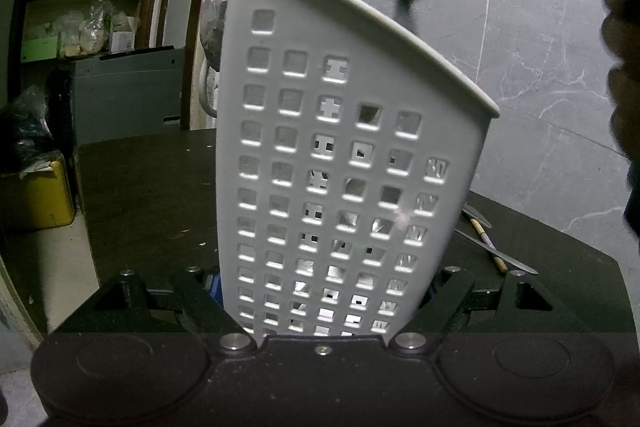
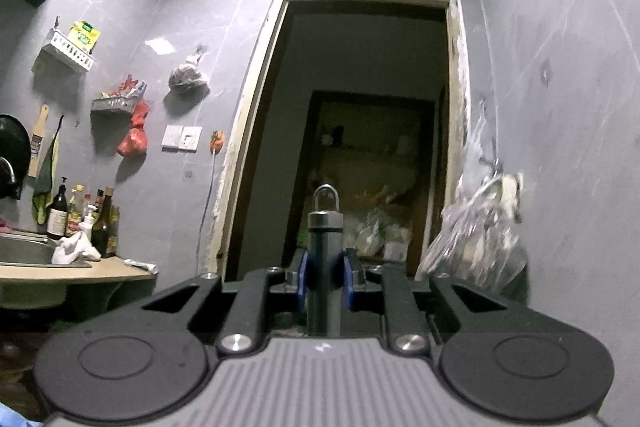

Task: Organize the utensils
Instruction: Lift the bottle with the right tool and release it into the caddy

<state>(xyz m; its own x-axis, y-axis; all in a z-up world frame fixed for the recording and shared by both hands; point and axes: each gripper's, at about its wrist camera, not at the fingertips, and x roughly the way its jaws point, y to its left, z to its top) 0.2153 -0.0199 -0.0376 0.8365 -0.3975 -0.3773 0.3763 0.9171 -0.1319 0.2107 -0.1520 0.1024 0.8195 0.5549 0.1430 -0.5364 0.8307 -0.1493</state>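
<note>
Left tongs (image 1: pixel 324 291) clamped round perforated holder (image 1: pixel 332 163), contents obscured; right tongs (image 2: pixel 325 281) gripping dark handle (image 2: pixel 324 267), blade unseen.

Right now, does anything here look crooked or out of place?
Yes. The white perforated utensil holder leans to one side, clamped in the left gripper instead of standing square. A few utensils lie loose on the dark table behind it. The right gripper holds a dark handle with a metal hanging loop.
</note>
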